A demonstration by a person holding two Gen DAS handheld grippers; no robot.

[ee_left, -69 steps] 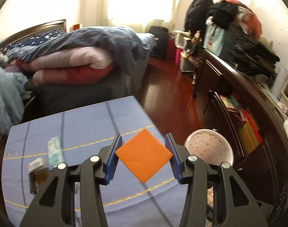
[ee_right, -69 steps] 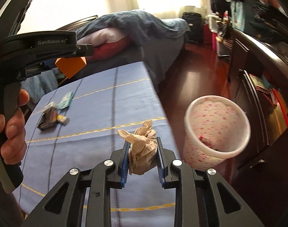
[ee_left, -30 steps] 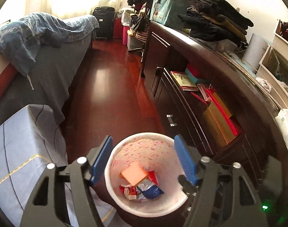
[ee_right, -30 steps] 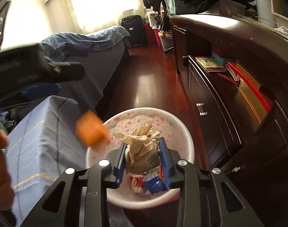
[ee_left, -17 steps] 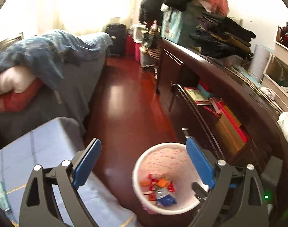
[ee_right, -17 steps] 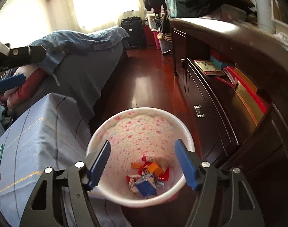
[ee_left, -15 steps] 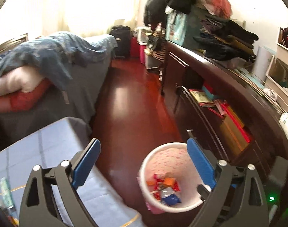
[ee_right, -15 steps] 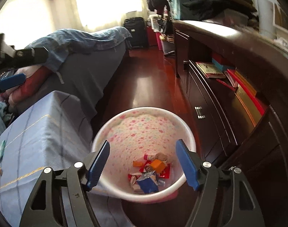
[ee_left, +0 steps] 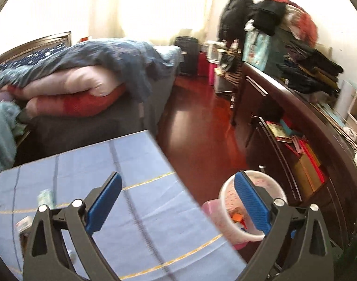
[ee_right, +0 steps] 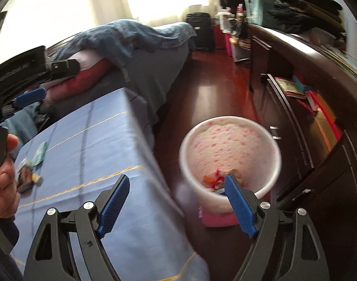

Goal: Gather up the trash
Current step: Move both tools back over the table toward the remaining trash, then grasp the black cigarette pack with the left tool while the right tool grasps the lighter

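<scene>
Bedroom, blue-clothed tabletop (ee_left: 143, 164): wrappers (ee_right: 31, 164) remain at its far-left edge. Bin (ee_right: 230, 154) on floor, part-filled. My left claw (ee_left: 176, 201) and right claw (ee_right: 178, 201) opening, empty. Risk: a hurried grab flicks wrappers off the edge.

Both views share table (ee_left: 155, 210), bin (ee_right: 230, 145).
</scene>
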